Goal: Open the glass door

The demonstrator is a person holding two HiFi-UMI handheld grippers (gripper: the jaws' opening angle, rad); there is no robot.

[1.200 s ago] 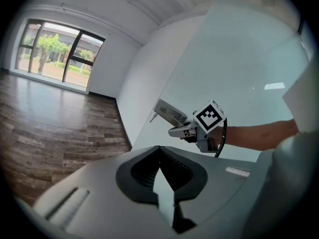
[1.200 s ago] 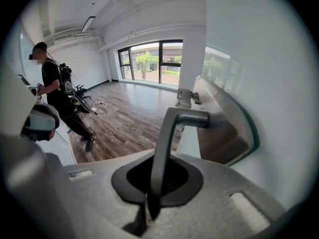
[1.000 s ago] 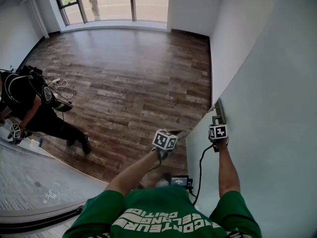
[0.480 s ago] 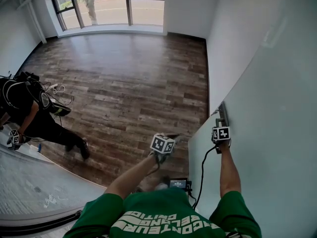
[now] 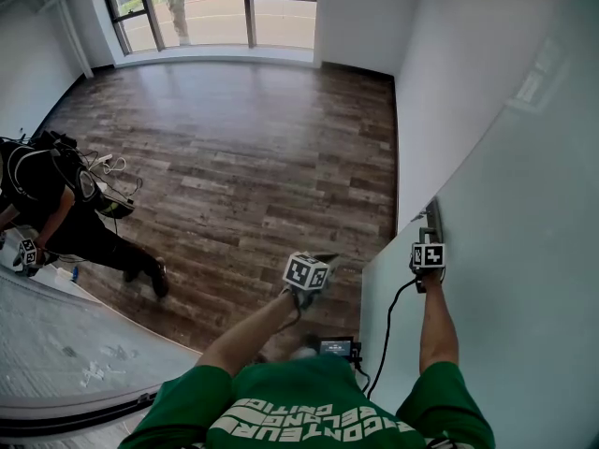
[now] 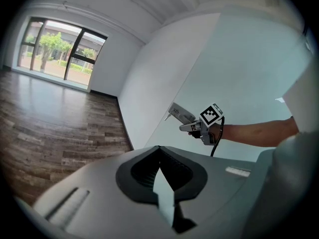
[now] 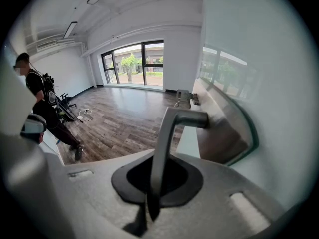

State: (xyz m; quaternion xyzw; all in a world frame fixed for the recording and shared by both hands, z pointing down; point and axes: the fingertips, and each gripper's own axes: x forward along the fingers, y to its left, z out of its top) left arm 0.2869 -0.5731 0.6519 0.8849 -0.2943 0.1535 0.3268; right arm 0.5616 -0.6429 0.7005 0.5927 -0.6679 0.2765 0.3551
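The glass door (image 5: 505, 213) is a frosted pane along the right, its free edge standing out from the white wall (image 5: 440, 73). A metal lever handle (image 7: 162, 143) on a lock plate (image 7: 222, 133) sits at that edge. My right gripper (image 7: 151, 205) is shut on the lever; in the head view the right gripper (image 5: 430, 238) reaches up to the handle (image 5: 433, 221). The left gripper view shows this grip from the side, at the handle (image 6: 178, 113). My left gripper (image 5: 329, 259) hangs over the floor, away from the door, jaws shut with nothing in them (image 6: 167, 203).
Wood floor (image 5: 253, 148) runs to tall windows (image 5: 225, 7) at the far end. Another person (image 5: 56, 204) crouches at the left with a gripper (image 5: 28, 251) in hand. A pale curved surface (image 5: 65, 354) lies at the lower left. A cable (image 5: 388, 325) trails from my right gripper.
My right gripper has moved rightward with the handle in its grip, and the door's free edge has swung with it. The left gripper has stayed nearly still.
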